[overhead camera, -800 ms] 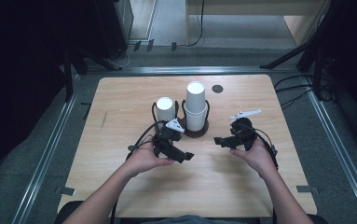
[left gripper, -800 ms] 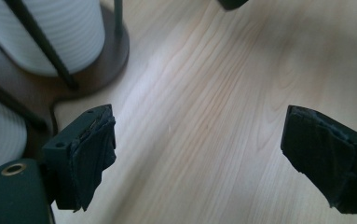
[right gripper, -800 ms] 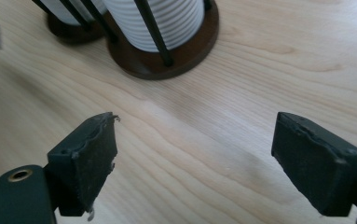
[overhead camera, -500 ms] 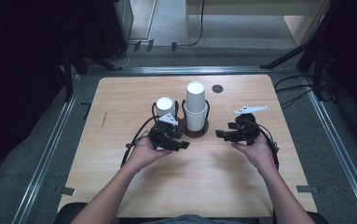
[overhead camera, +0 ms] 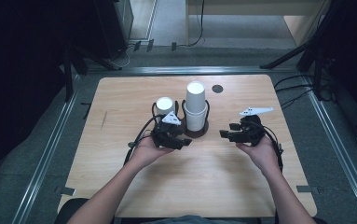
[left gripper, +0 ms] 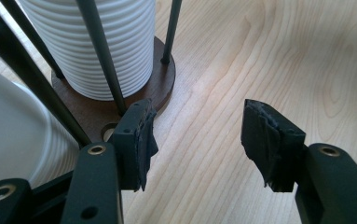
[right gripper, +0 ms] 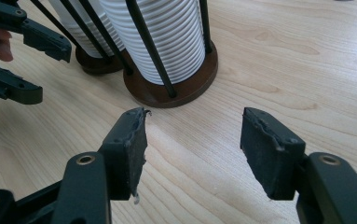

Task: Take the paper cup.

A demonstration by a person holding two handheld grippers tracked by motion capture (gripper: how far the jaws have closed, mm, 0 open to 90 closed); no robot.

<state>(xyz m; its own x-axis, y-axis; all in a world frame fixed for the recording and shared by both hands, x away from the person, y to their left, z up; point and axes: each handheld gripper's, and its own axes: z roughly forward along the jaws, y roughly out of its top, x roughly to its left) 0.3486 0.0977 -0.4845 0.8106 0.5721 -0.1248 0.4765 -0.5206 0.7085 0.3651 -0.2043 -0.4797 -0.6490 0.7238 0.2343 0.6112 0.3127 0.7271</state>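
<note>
Compared with the earlier high view, the left hand-held gripper [overhead camera: 184, 142] sits a little closer to the cup holders, just below the shorter stack; the right hand-held gripper [overhead camera: 224, 134] has barely shifted, staying right of centre. Both hang low over the pale wooden table [overhead camera: 120, 93], jaws apart with nothing between them.

At the centre of the high view, a tall stack of white ribbed cups [overhead camera: 196, 105] stands in a dark wire holder on a round brown base [right gripper: 185, 91]. Just to its left stands a shorter cup stack [overhead camera: 165, 106] in a similar holder.

In the left gripper view, thin black holder rods [left gripper: 104, 56] rise close in front of the jaws, between them and the cups. A small dark disc [overhead camera: 217, 88] lies on the table toward the upper right of the tall stack.
</note>
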